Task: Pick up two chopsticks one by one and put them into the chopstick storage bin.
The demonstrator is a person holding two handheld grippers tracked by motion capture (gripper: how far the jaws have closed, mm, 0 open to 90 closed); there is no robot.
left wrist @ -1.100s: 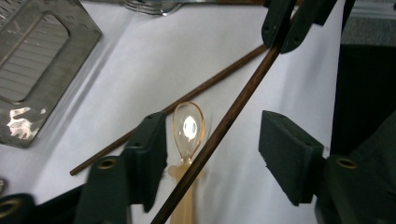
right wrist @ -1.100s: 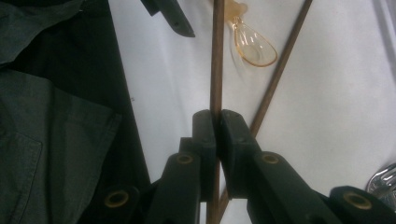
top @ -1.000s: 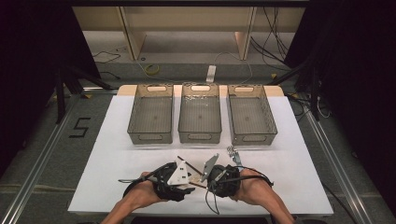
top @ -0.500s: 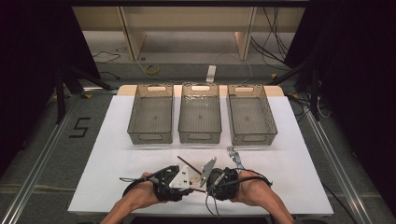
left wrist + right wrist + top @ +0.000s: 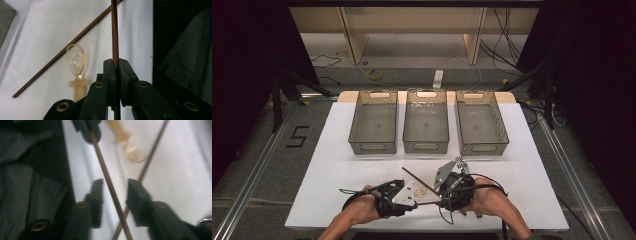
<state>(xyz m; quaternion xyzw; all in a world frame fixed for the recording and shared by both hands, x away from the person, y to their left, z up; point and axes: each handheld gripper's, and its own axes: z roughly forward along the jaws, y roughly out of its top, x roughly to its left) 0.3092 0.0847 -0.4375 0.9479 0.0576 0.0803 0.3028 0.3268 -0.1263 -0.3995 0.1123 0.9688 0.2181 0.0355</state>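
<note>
Chopstick (image 5: 114, 32) of dark wood sits clamped between the closed jaws of the left gripper (image 5: 115, 65), lifted at the near edge of the white table (image 5: 337, 165) in front of the person. The right gripper (image 5: 112, 187) has its jaws apart, straddling that same stick without touching it. A second chopstick (image 5: 62, 52) lies flat on the table, with a clear amber plastic spoon (image 5: 76, 60) just beside it. The held stick looks thin, stiff, light and smooth, so it would likely pivot or slip if pinched at one end; mid-length seems the safer place to grip. Three empty bins (image 5: 426, 122) stand farther back.
</note>
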